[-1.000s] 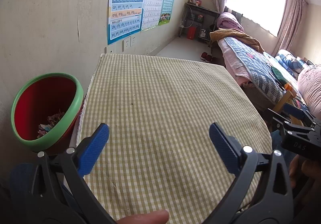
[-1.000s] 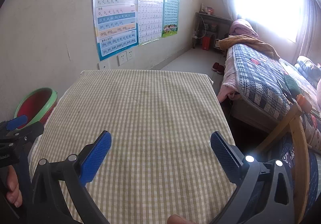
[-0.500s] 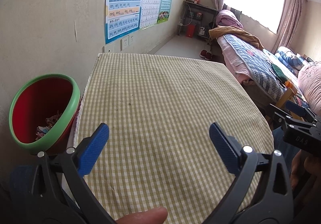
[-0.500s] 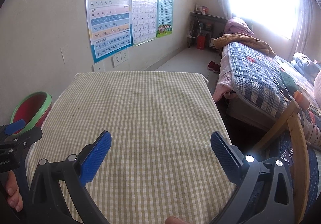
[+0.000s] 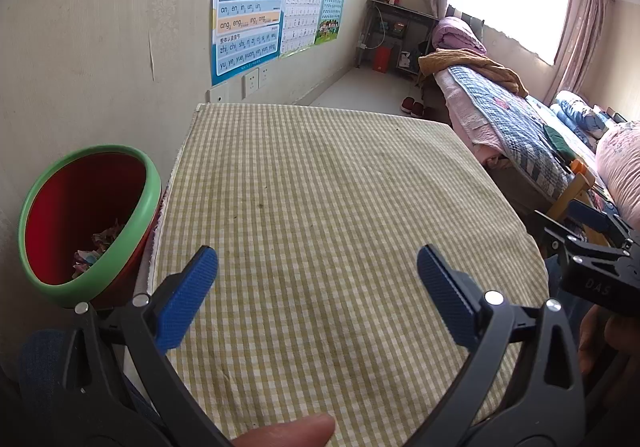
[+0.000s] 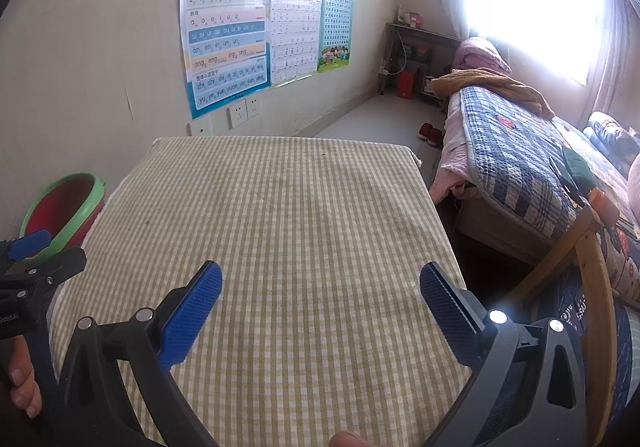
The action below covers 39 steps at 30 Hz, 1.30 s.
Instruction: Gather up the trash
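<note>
Item: table (image 5: 400,367) under a green-and-cream checked cloth (image 5: 320,207), which I am viewing through both wrist cameras.

I am seeing the cloth lying flat over the whole top and hanging over the left edge, where a white hem is showing. A few small dark specks (image 5: 261,204) are sitting on the weave near the middle; I cannot tell whether they are stains or crumbs. Faint darker soiling is showing across the far half in the right wrist view (image 6: 280,183). The table's far edge is standing close to the wall, and its right side is facing the bed across a strip of floor.
</note>
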Tool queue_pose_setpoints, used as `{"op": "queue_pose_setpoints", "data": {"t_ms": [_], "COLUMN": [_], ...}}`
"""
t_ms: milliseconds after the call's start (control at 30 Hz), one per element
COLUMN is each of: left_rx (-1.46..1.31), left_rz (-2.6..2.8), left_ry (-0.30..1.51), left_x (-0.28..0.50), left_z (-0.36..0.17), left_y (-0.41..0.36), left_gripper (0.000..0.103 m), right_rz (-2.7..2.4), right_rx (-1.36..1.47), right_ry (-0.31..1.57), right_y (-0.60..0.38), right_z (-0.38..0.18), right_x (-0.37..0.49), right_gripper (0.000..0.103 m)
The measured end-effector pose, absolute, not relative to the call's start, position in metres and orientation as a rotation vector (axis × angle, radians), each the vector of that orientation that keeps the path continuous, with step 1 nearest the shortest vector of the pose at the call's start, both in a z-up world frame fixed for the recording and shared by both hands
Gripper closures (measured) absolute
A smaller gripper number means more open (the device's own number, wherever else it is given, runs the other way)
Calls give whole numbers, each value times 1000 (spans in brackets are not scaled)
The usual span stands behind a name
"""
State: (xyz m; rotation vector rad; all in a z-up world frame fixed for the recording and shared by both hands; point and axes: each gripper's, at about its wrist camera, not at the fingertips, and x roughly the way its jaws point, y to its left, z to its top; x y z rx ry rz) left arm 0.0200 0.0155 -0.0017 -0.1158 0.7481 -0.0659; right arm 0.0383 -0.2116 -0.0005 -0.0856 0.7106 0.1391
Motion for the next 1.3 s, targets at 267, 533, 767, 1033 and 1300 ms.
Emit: {"op": "queue_pose_setpoints", "data": {"t_ms": [267, 533, 767, 1033, 1300], "left_rx": [-115, -114, -113, -112, -108], "left_rz": [-63, -61, -61, -58, -86], "left_ry": [752, 746, 749, 754, 725], "left_x": [21, 20, 21, 22, 17], "left_z": [-3, -2, -3, -5, -2], "left_y": [16, 15, 15, 15, 12], "left_gripper": [6, 6, 5, 5, 6], "right_rz": [138, 142, 139, 137, 142], "right_rx": [-80, -93, -87, -87, -94], "right_ry": [729, 711, 716, 721, 728], "right_y": [-210, -208, -209, -207, -206], "right_z": [-4, -1, -2, -2, -5], "right_x": [40, 37, 37, 38, 40], "right_gripper": [7, 7, 7, 7, 7]}}
